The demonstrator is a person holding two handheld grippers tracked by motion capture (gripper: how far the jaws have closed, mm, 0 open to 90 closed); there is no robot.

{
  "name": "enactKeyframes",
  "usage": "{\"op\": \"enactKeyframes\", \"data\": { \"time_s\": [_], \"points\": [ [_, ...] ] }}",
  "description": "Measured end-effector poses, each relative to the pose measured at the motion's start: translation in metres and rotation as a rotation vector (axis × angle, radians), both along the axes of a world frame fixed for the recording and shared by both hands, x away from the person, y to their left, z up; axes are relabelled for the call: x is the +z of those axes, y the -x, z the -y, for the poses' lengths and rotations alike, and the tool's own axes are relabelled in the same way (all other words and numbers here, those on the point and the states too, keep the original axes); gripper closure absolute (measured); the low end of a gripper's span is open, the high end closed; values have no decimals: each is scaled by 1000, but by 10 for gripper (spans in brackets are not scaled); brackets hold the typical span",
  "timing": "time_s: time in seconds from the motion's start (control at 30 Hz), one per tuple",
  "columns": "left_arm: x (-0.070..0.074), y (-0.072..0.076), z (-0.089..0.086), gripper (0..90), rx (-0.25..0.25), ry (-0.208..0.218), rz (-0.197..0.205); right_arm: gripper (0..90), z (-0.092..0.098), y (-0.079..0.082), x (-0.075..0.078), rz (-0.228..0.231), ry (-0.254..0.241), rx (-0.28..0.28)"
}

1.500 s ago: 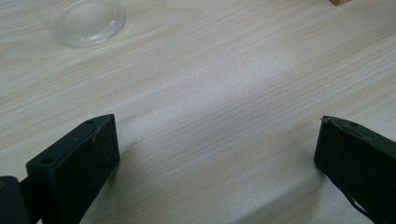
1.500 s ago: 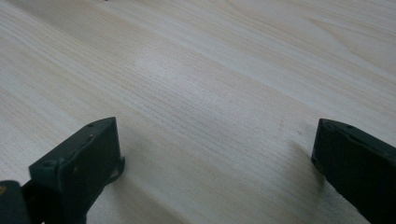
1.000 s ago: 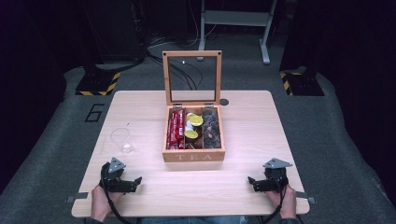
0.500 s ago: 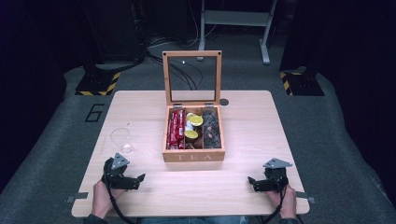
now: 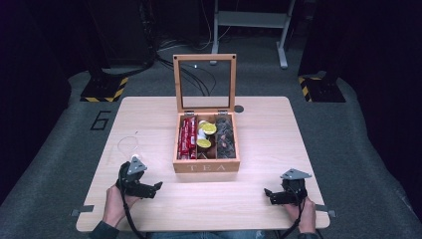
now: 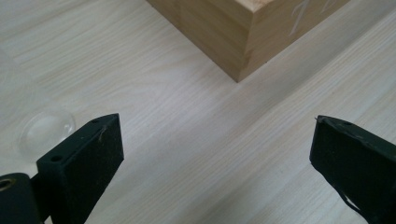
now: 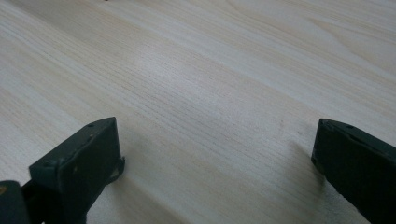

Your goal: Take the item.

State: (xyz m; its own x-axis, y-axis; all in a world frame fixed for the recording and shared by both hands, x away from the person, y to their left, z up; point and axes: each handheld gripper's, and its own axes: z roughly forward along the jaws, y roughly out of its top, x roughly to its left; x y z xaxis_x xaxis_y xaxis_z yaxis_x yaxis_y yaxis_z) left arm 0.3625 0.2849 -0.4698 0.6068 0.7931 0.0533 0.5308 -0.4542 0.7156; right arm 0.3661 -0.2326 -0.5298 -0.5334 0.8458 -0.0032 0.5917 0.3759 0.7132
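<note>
Left gripper (image 5: 155,187) at seven o'clock on the table (image 5: 259,129), jaws spread wide, empty, right gripper (image 5: 267,194) at five o'clock, jaws likewise spread, wooden tea box (image 5: 206,166) at centre, lid upright, clear glass (image 5: 130,146) near nine o'clock.

A pale wooden table (image 5: 278,129) stands on grey carpet (image 5: 64,149) in a dark room, a metal stand (image 5: 249,20) behind

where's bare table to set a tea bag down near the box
Free: the wide strip between the tea box and the table's right edge, and the front strip between the left gripper and right gripper. Crowded: left of the box, where a clear glass stands.
</note>
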Motion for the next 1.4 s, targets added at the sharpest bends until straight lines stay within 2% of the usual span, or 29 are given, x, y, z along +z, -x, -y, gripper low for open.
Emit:
{"op": "enactKeyframes", "data": {
  "time_s": [0.07, 0.4, 0.6, 0.63, 0.73, 0.9, 0.97, 1.2, 1.3, 1.4],
  "points": [
    [4, -2, 3, 28, -18, -9, -4, 6, 0, 0, 0, 0, 0, 0],
    [13, -13, 16, 31, -57, 1, -10, 6, 0, 0, 0, 0, 0, 0],
    [23, -22, 26, 32, -96, -19, -9, 6, 0, 0, 0, 0, 0, 0],
    [24, -24, 29, 31, -97, -13, 3, 6, 0, 0, 0, 0, 0, 0],
    [29, -28, 35, 35, -119, -21, -7, 6, 0, 0, 0, 0, 0, 0],
    [36, -36, 45, 42, -144, -4, -10, 6, 0, 0, 0, 0, 0, 0],
    [38, -39, 49, 42, -144, -5, 1, 6, 0, 0, 0, 0, 0, 0],
    [48, -51, 63, 40, -177, -15, -5, 6, 0, 0, 0, 0, 0, 0],
    [52, -57, 69, 38, -186, -8, 4, 6, 0, 0, 0, 0, 0, 0],
    [55, -61, 75, 37, -201, 0, -6, 6, 0, 0, 0, -2, -1, -1]
  ]
}}
